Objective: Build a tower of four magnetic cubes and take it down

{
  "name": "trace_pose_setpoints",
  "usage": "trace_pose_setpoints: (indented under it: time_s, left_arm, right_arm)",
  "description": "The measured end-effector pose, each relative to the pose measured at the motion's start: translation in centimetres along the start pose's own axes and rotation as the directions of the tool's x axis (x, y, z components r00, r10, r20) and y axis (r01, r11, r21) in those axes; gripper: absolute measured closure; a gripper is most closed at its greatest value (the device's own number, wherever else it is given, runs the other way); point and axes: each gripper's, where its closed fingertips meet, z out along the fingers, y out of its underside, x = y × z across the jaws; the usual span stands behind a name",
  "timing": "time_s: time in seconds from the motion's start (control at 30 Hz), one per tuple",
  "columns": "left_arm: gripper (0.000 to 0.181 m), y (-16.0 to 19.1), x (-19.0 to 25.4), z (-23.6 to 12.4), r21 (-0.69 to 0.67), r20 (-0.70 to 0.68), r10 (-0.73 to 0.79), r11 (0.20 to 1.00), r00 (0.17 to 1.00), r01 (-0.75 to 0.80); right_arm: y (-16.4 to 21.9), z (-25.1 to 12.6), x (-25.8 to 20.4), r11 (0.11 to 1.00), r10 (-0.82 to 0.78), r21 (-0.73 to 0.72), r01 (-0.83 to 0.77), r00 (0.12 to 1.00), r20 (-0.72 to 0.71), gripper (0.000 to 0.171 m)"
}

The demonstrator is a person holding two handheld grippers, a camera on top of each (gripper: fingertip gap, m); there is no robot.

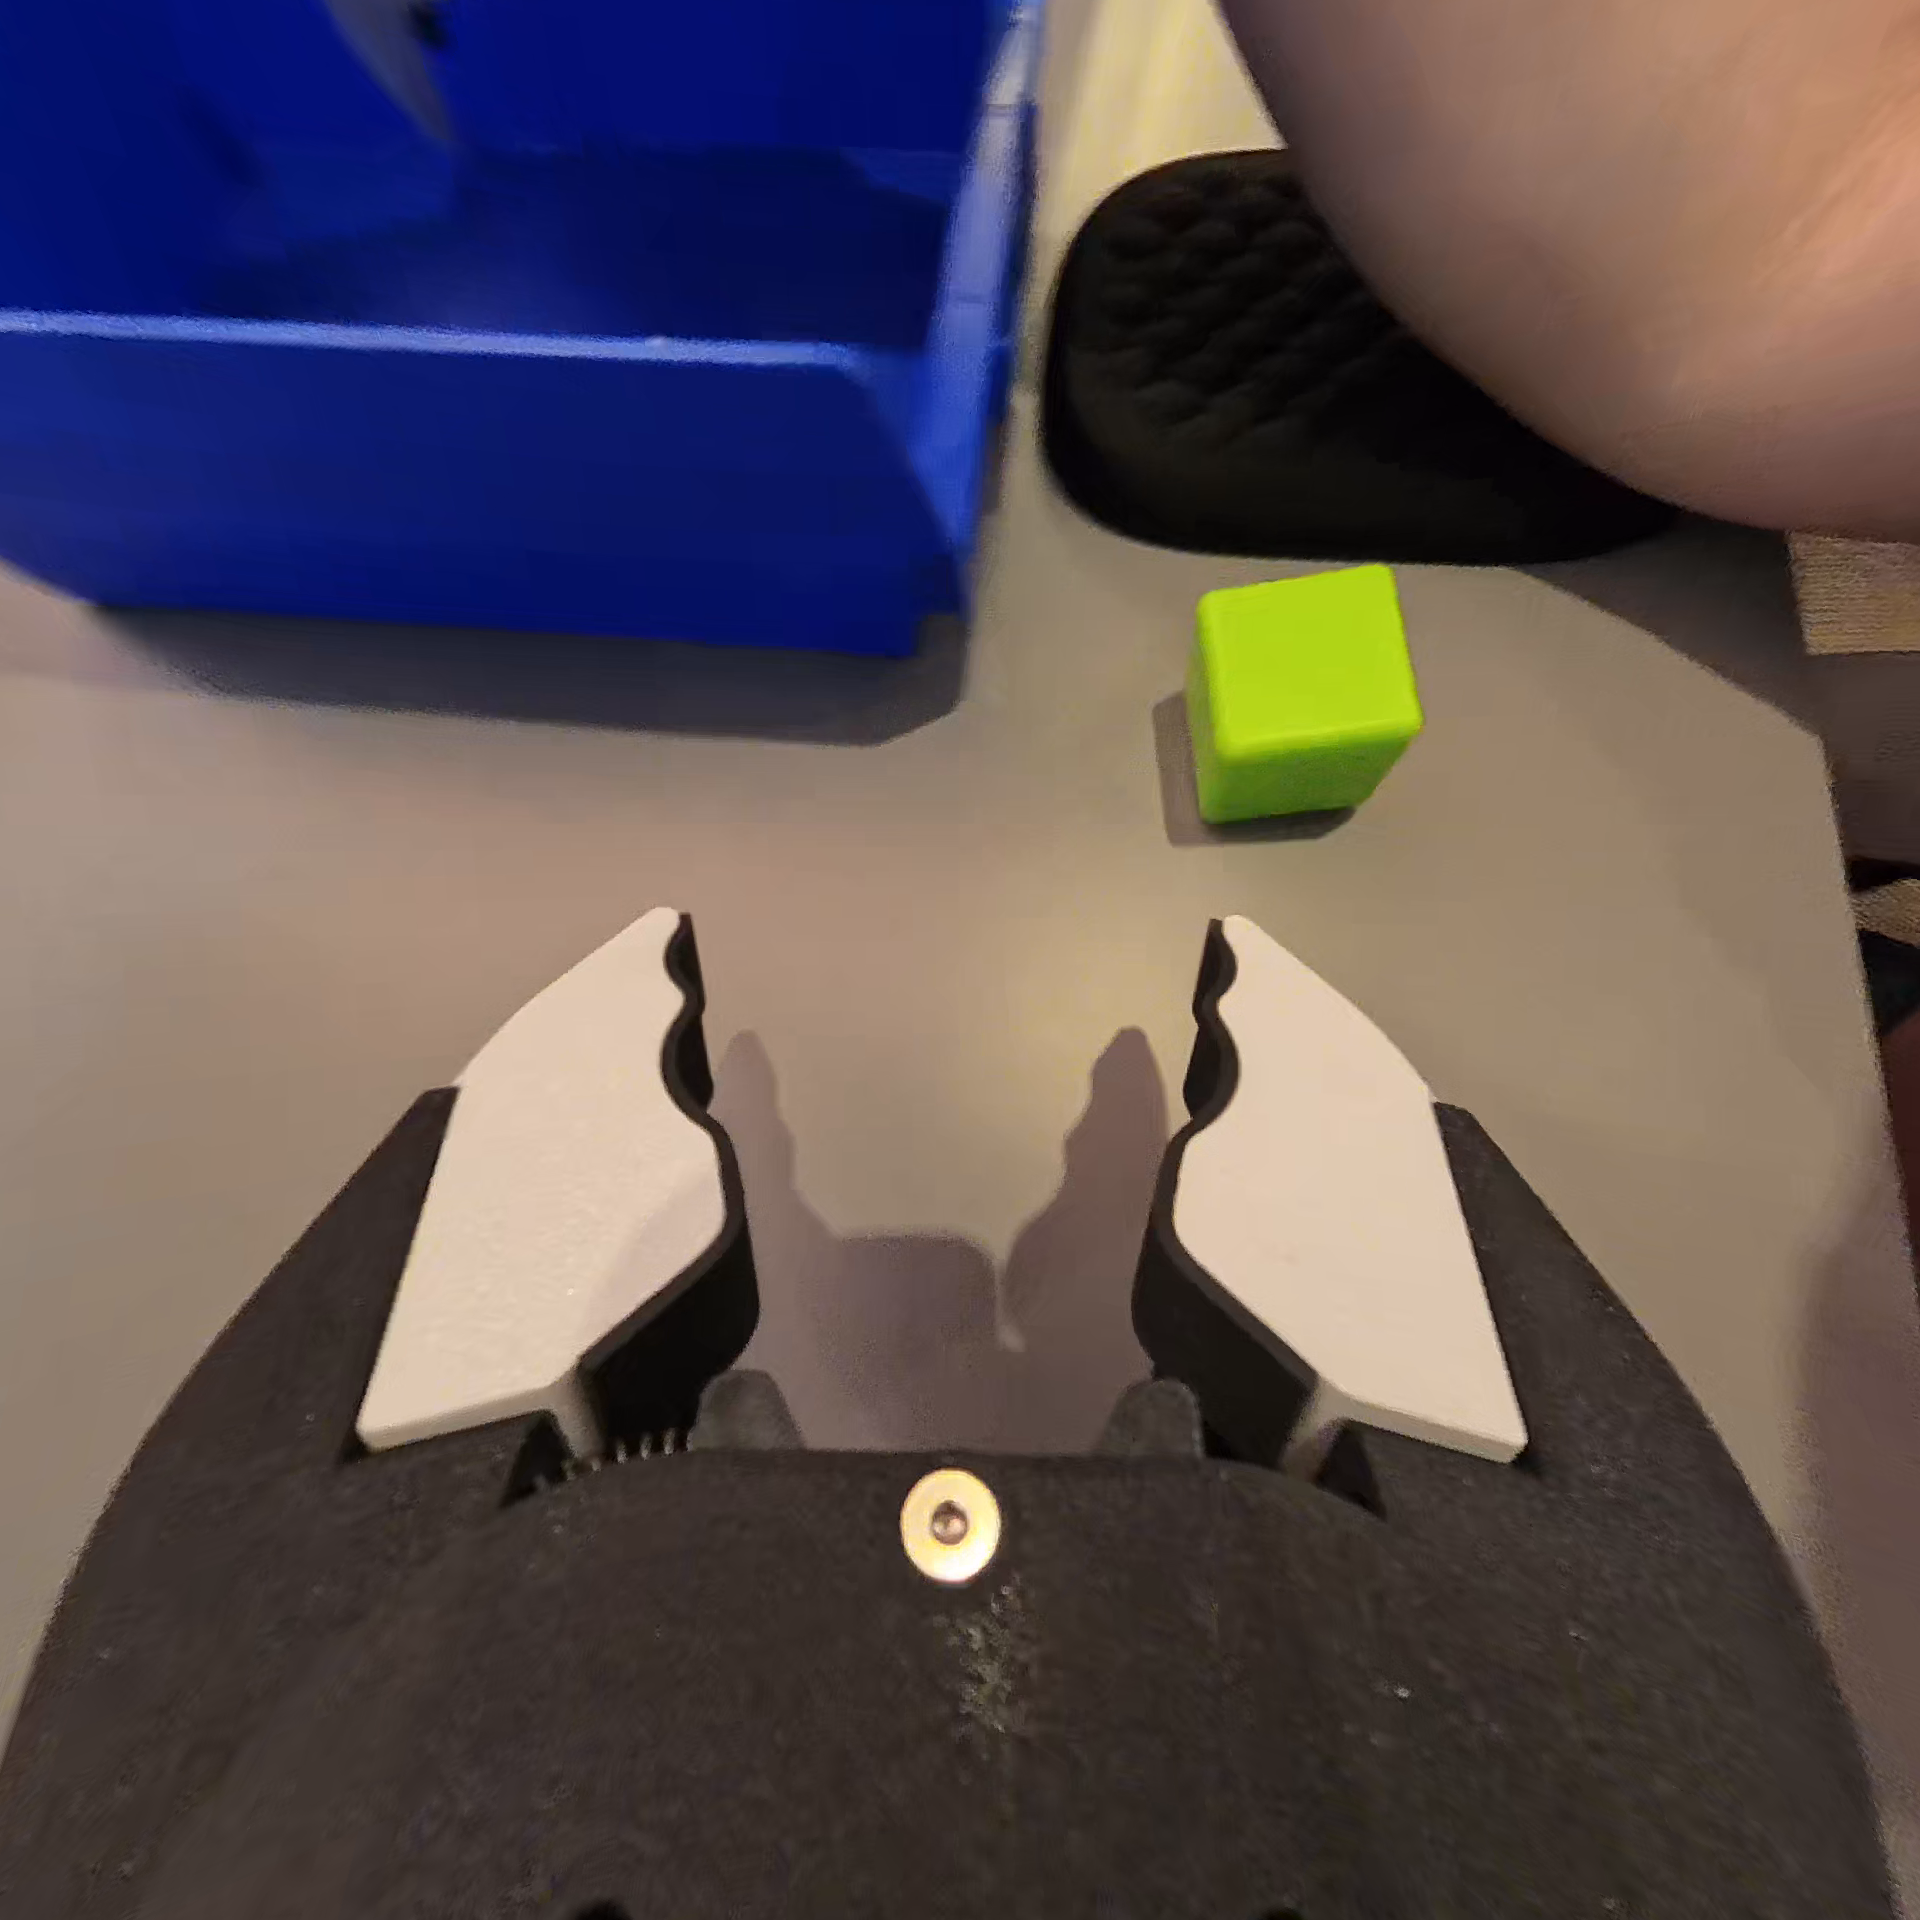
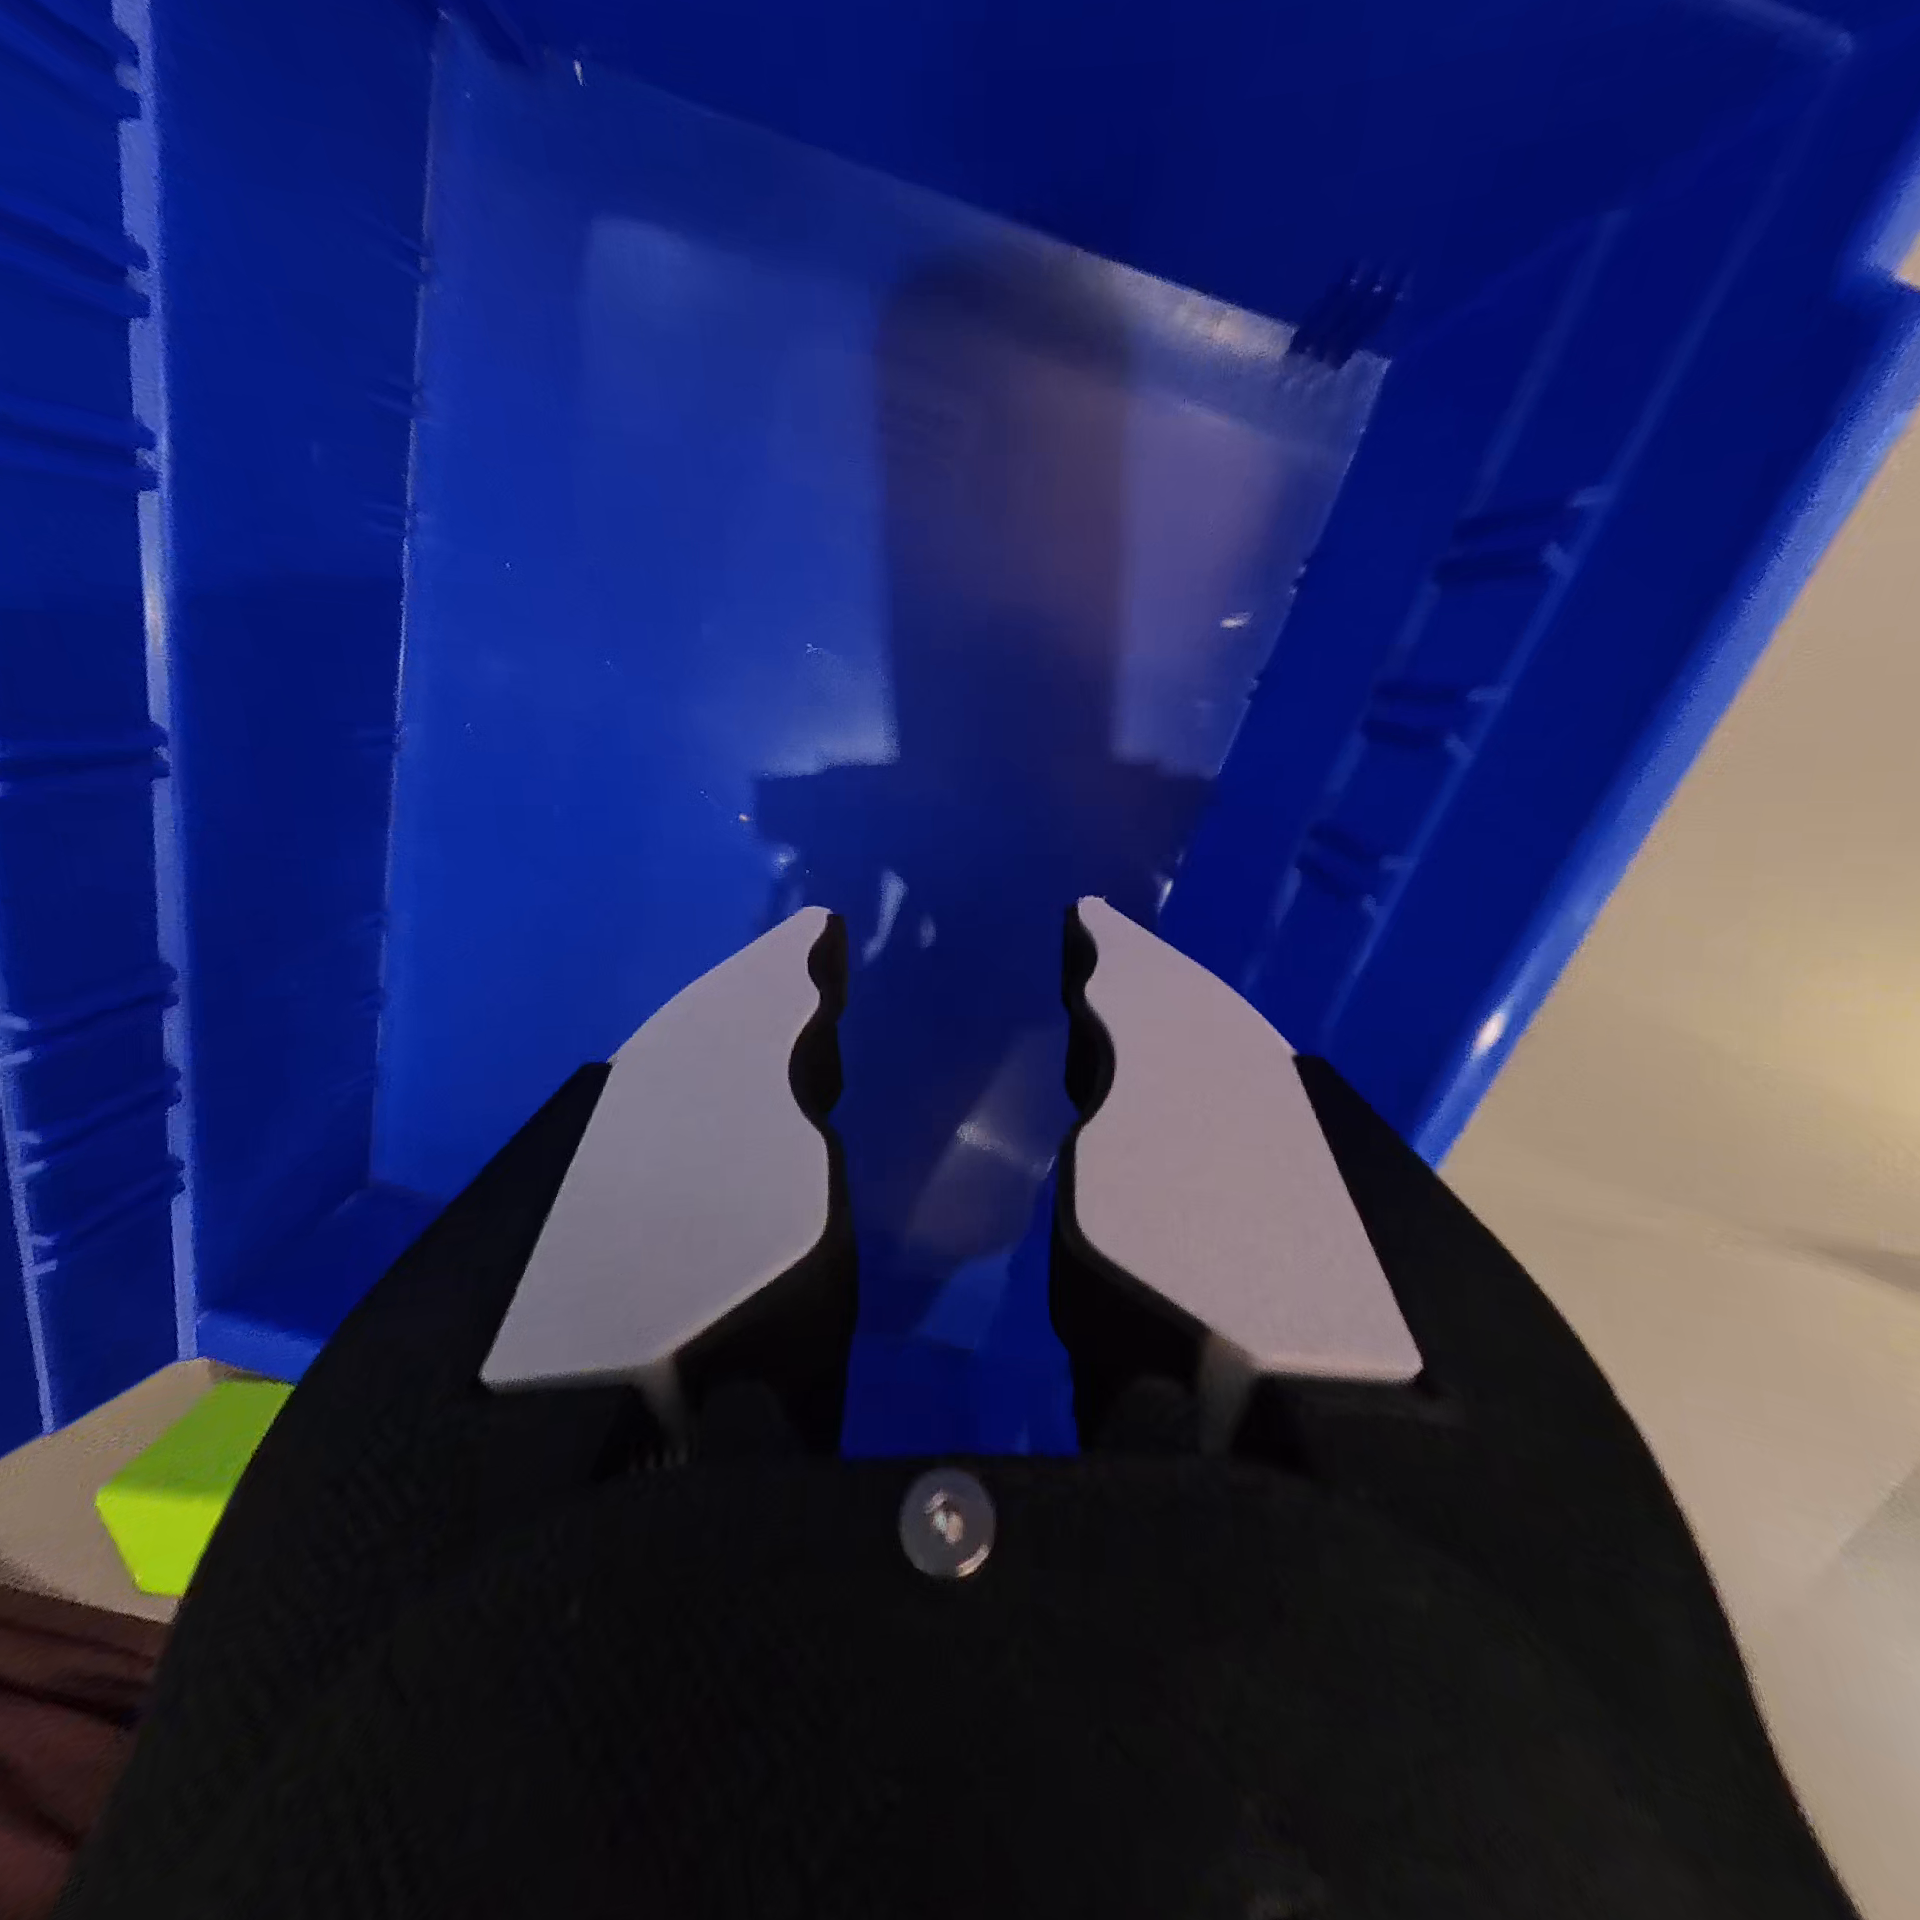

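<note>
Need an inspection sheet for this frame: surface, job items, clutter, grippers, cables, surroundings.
Surface: grey tabletop, bare under the left gripper.
Job's things: one green cube upright on the table, right of the blue bin; no other cubes seen.
Clutter: black padded object behind the cube.
Grippers: left gripper open, empty, above the table; right gripper open, empty, over the bin's interior.
Cables: nothing seen.
Surroundings: a person's arm at upper right.
</note>
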Motion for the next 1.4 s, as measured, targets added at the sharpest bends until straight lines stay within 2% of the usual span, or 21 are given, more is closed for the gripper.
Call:
trace_pose_setpoints:
  time_s: [0.07, 0.17, 0.23, 0.33, 0.4, 0.5, 0.77, 0.87, 0.93, 1.03, 1.2, 1.27, 1.33, 1.4]
  left_arm:
    - [0.091, -0.5, 2.8, 1.7, -0.014, -0.064, 0.054, 0.998, 0.996, -0.055]
    - [0.092, -1.9, 6.9, 3.0, 0.039, -0.125, 0.134, 0.991, 0.983, -0.130]
    - [0.089, -2.7, 9.6, 3.8, 0.049, -0.186, 0.063, 0.997, 0.981, -0.055]
    - [0.078, -2.3, 11.7, 5.5, -0.056, -0.172, -0.074, 0.996, 0.982, 0.065]
    - [0.076, -1.4, 11.8, 6.4, -0.123, -0.096, -0.121, 0.986, 0.988, 0.109]
    - [0.081, -0.9, 11.5, 7.7, -0.132, 0.009, -0.140, 0.981, 0.990, 0.140]
    - [0.102, -1.3, 11.4, 9.3, -0.113, 0.047, -0.199, 0.973, 0.979, 0.203]
    - [0.120, -1.4, 11.0, 9.2, -0.115, 0.057, -0.204, 0.971, 0.977, 0.210]
    - [0.124, -1.0, 10.5, 8.8, -0.139, 0.071, -0.193, 0.970, 0.979, 0.201]
    - [0.126, -0.2, 9.0, 7.9, -0.164, 0.132, -0.175, 0.967, 0.976, 0.195]
    - [0.109, -0.5, 8.5, 7.9, -0.163, 0.134, -0.219, 0.957, 0.966, 0.240]
    - [0.112, -0.8, 8.6, 8.2, -0.170, 0.140, -0.204, 0.959, 0.969, 0.226]
    - [0.125, -0.6, 8.6, 8.6, -0.198, 0.155, -0.167, 0.960, 0.974, 0.196]
    - [0.125, -0.7, 8.5, 8.6, -0.218, 0.151, -0.145, 0.960, 0.978, 0.176]
  right_arm:
    - [0.1, -0.4, 0.2, 1.000, 0.008, 0.018, -0.008, 1.000, 0.013, 0.129]
    - [0.2, -0.9, 0.5, 0.999, 0.017, 0.040, -0.018, 0.999, 0.031, 0.129]
    - [0.3, -1.1, 0.5, 0.998, 0.025, 0.053, -0.028, 0.998, 0.052, 0.129]
    - [0.3, -1.3, 0.3, 0.998, 0.027, 0.061, -0.032, 0.996, 0.083, 0.129]
    - [0.5, -1.4, 0.2, 0.998, 0.019, 0.056, -0.024, 0.996, 0.087, 0.129]
    - [0.5, -1.7, 0.2, 0.998, 0.003, 0.064, -0.009, 0.997, 0.080, 0.129]
    - [0.2, -2.8, -0.4, 0.994, -0.021, 0.105, 0.011, 0.995, 0.096, 0.129]
    - [0.1, -3.0, -0.6, 0.993, -0.032, 0.115, 0.019, 0.994, 0.104, 0.129]
    - [0.1, -3.1, -0.7, 0.993, -0.036, 0.116, 0.023, 0.993, 0.111, 0.129]
    - [0.2, -3.2, -0.8, 0.993, -0.044, 0.114, 0.031, 0.992, 0.114, 0.129]
    - [0.1, -3.4, -0.7, 0.992, -0.044, 0.124, 0.029, 0.991, 0.124, 0.129]
    - [0.2, -3.4, -0.8, 0.992, -0.046, 0.123, 0.030, 0.990, 0.130, 0.129]
    - [0.4, -3.3, -0.8, 0.993, -0.049, 0.117, 0.033, 0.989, 0.137, 0.129]
    - [0.7, -3.1, -0.7, 0.994, -0.052, 0.107, 0.037, 0.989, 0.139, 0.129]
